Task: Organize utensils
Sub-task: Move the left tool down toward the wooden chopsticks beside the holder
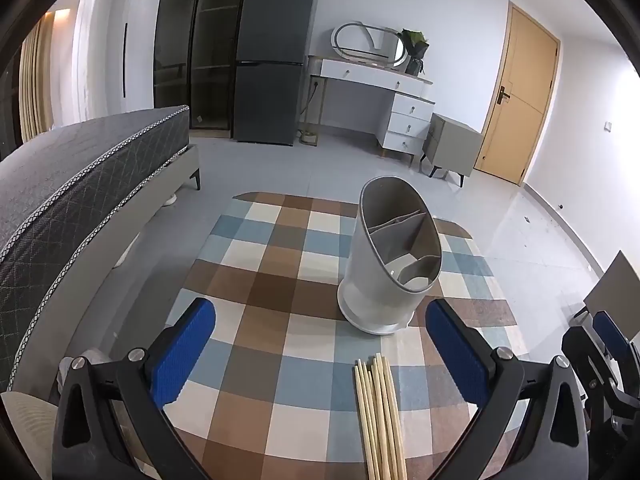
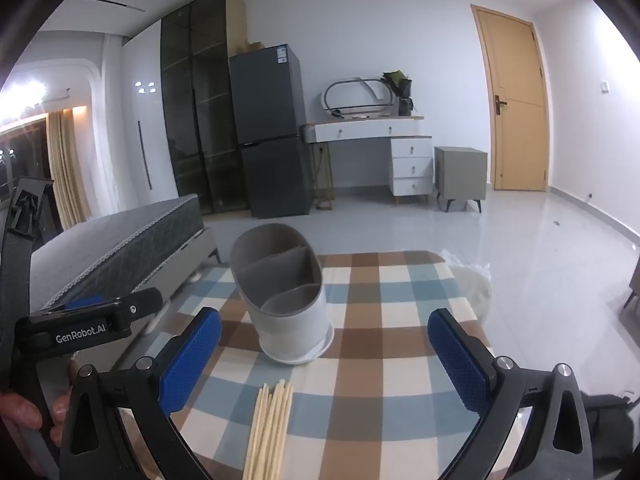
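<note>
Both blue-padded grippers, left and right, hang spread wide and empty above a bundle of pale wooden chopsticks on the checked tablecloth; just beyond stands a grey, partitioned oval utensil holder.

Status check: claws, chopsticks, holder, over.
Left claw open, empty. Right claw open, empty. Chopsticks bundled on checkered cloth, short of empty holder. Path clear.

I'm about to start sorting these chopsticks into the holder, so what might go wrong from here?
1. The chopsticks lie in a loose bundle on the checked cloth; a pinch may grab only some and scatter the rest.
2. The holder stands tall on a small base, so a bump could tip it.
3. The holder's compartments are narrow, so angled sticks may miss.
</note>
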Available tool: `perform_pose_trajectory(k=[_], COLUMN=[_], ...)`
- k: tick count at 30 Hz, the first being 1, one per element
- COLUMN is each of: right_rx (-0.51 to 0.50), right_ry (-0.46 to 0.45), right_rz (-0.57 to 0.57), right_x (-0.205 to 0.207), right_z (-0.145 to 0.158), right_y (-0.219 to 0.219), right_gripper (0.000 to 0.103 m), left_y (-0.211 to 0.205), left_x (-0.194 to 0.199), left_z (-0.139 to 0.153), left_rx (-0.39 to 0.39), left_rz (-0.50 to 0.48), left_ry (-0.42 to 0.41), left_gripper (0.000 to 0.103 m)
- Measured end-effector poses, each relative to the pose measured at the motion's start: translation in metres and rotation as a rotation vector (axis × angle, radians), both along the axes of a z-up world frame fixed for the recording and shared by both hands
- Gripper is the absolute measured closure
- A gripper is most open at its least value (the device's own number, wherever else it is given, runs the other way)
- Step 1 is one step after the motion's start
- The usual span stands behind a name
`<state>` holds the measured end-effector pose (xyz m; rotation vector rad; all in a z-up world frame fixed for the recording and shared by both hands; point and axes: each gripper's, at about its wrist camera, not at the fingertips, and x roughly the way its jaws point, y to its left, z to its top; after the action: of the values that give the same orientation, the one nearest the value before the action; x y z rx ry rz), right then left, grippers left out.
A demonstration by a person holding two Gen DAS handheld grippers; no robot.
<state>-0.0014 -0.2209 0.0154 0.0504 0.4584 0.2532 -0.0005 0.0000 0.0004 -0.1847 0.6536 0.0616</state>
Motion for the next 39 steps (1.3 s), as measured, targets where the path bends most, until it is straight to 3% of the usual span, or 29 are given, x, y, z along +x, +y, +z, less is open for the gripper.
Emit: perform_pose_trajectory(k=[19,28,34,38,39], right_rx=[-0.004,0.001,0.013,0.026,0.03], right_ry=[-0.003,0.018,0.066,0.11,0.123], right_rz=[-0.003,-0.007,-0.021,-0.028,-0.029], right_x=[-0.002,0.002,0.014,0.024,0.027], right_z=[-0.001,-0.001,-0.008,-0.015,-0.017], right_y=[0.001,0.002,0.0,-0.004,-0.006], right_gripper=[0.0,0.0,0.0,0.0,0.0], left_y=[-0.001,-0.004,-0.007,-0.016,-0.02], left_x=[0.001,0.008,0.021,0.03,0.034], left_z=[-0.003,-0.011,-0.037,-0.062,-0.072], left_rx=[-0.001,-0.011,-0.063,-0.133,-0.107], left_rz=[-0.006,-0.02,-0.061,-0.105,-0.112], left_ry=[0.002,0.042,0.181,0.376,0.42], left_gripper=[0.001,0.001,0.001,0.001,0.001])
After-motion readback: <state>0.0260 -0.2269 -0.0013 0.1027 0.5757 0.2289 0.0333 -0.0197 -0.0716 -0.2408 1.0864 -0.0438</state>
